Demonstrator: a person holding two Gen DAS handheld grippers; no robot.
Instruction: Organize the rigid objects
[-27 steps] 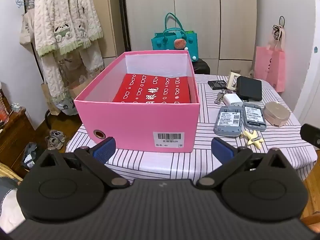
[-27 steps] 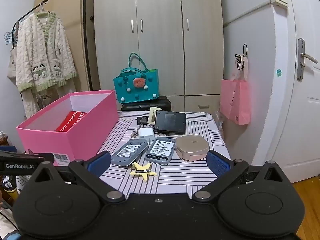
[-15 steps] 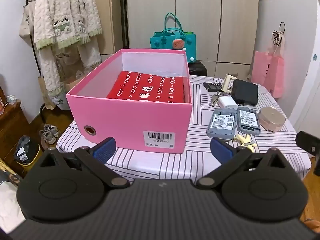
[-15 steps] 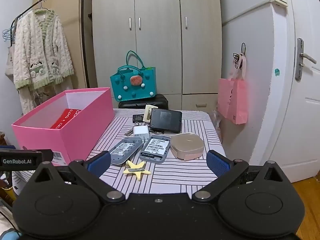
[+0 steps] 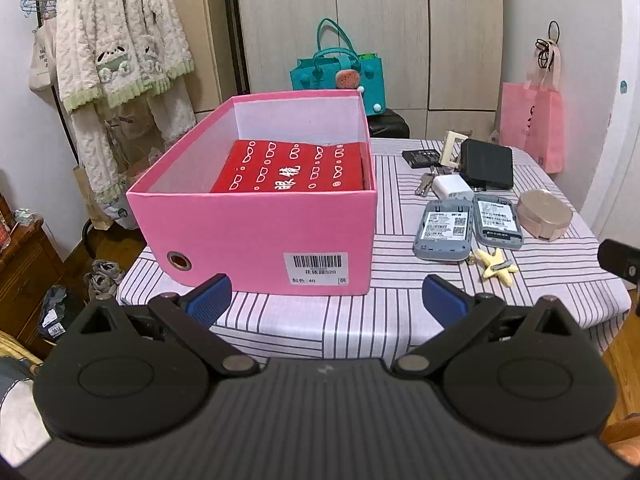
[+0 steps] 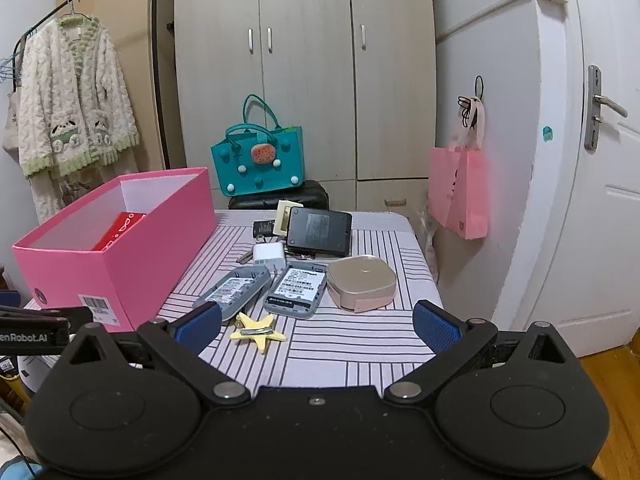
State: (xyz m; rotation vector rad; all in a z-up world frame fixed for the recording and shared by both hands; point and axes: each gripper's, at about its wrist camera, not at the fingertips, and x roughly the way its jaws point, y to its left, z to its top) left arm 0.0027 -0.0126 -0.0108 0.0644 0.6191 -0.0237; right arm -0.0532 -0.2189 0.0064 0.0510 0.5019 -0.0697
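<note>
While both hand-held grippers, left (image 5: 326, 294) and right (image 6: 317, 322), hover spread wide and empty, star hair clip (image 6: 258, 334), routers, charger crowd surface (image 6: 360, 344) beside pink box (image 5: 256, 236); risk: fingers nudge neighbours when grabbing.

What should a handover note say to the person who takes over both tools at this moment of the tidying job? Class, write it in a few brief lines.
Left tool: open, empty, hanging in front of the pink cardboard box.
Right tool: open, empty, short of the loose items.
Done: a red patterned box lies inside the pink box.
Left on the striped tablecloth: yellow star-shaped clip, two grey pocket routers lying label-up, beige rounded case, white charger plug, black flat device, keys and small items behind.
Next, probably: the star clip, since it lies nearest the right tool.
</note>
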